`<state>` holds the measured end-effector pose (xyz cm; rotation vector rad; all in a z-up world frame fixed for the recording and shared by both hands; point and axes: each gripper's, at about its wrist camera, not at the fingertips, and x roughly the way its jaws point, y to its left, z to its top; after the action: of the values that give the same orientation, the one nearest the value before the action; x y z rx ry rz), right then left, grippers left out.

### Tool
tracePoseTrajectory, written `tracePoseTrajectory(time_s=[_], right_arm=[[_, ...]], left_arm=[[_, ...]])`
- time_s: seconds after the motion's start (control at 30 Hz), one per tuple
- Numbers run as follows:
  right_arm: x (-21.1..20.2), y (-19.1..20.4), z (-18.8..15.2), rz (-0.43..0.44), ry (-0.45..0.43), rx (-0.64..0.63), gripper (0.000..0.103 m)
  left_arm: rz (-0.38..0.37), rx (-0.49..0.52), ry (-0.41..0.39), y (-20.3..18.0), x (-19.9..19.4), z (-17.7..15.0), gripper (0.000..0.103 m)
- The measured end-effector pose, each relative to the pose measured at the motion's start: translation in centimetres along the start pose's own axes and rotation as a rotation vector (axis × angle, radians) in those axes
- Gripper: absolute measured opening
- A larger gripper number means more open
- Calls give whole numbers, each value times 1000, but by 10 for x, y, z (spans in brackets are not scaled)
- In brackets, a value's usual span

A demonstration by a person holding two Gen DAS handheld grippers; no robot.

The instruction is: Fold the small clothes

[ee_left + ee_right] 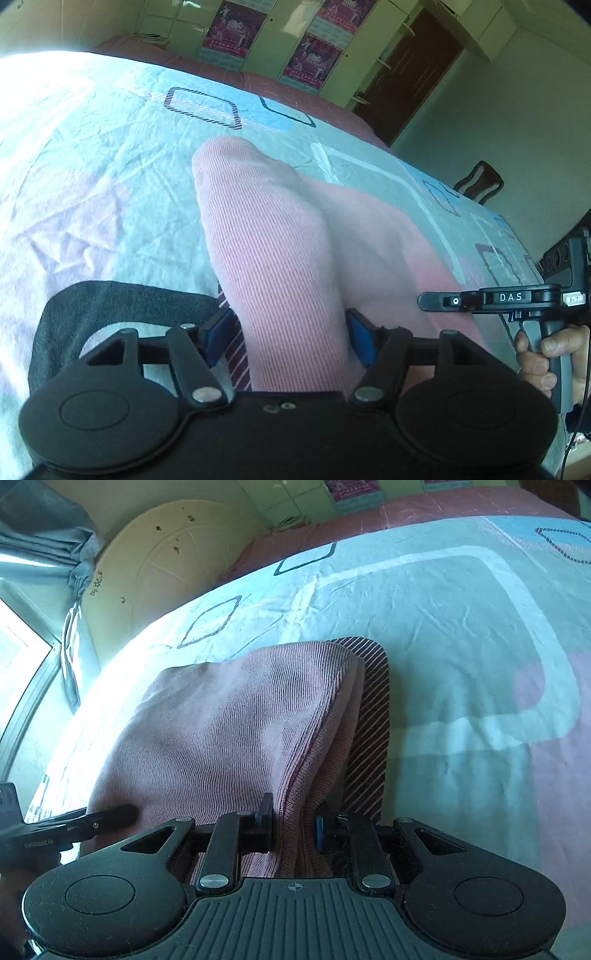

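Evidently soft, light and limp, the pink ribbed garment [229,723] lies on the bed [461,635], its doubled edge pinched by the right gripper [295,830] fingers while the left gripper [291,332] fingers straddle it, apparently parted, so grip thick folded edges.

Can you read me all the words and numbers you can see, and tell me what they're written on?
"DAS": white letters on the side of the right gripper, seen from the left wrist camera.
"GenRobot.AI": faint letters on the left gripper, seen from the right wrist camera; hard to make out.
Small white tag at the end of the right gripper: handwritten, too small to read.
Pink posters on the cupboard doors: print too blurred to read.
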<state>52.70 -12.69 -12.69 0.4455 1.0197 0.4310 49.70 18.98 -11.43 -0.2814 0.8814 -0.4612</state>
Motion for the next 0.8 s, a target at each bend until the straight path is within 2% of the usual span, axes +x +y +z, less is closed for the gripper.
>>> tracePoseTrajectory(time_s=[0.07, 0.1, 0.13, 0.17, 0.2, 0.23, 0.27, 0.33, 0.4, 0.57, 0.63, 0.7, 0.8], right_arm=[[-6, 0, 3, -24, -13, -2, 25], [-17, 3, 1, -77, -54, -24, 38], [-26, 4, 3, -106, -95, -49, 41], [-36, 8, 4, -115, -133, -77, 41], [-45, 14, 5, -109, -162, -114, 40], [-47, 20, 7, -109, -177, -153, 40], [-46, 27, 10, -114, -188, -193, 39], [-35, 40, 17, -121, -178, -251, 25], [-13, 51, 24, -128, -150, -296, 23], [44, 45, 25, -276, -30, -396, 13], [45, 38, 25, -271, -42, -384, 13], [45, 36, 23, -284, -39, -399, 13], [44, 38, 26, -302, -40, -403, 13]], left_arm=[[37, 24, -13, -3, -9, 3, 76], [70, 47, -36, -5, -19, 5, 76], [90, 73, -72, -7, -31, 9, 72], [104, 97, -107, -10, -41, 13, 59], [98, 122, -127, -13, -47, 20, 51], [77, 145, -124, -18, -48, 28, 43], [57, 175, -115, -24, -45, 36, 43], [64, 263, -81, -40, -28, 48, 43], [80, 317, -33, -51, -6, 55, 43], [125, 296, 51, -38, 29, 53, 43], [133, 280, 51, -32, 25, 47, 43], [161, 330, 49, -35, 22, 42, 43], [184, 349, 31, -41, 19, 40, 43]])
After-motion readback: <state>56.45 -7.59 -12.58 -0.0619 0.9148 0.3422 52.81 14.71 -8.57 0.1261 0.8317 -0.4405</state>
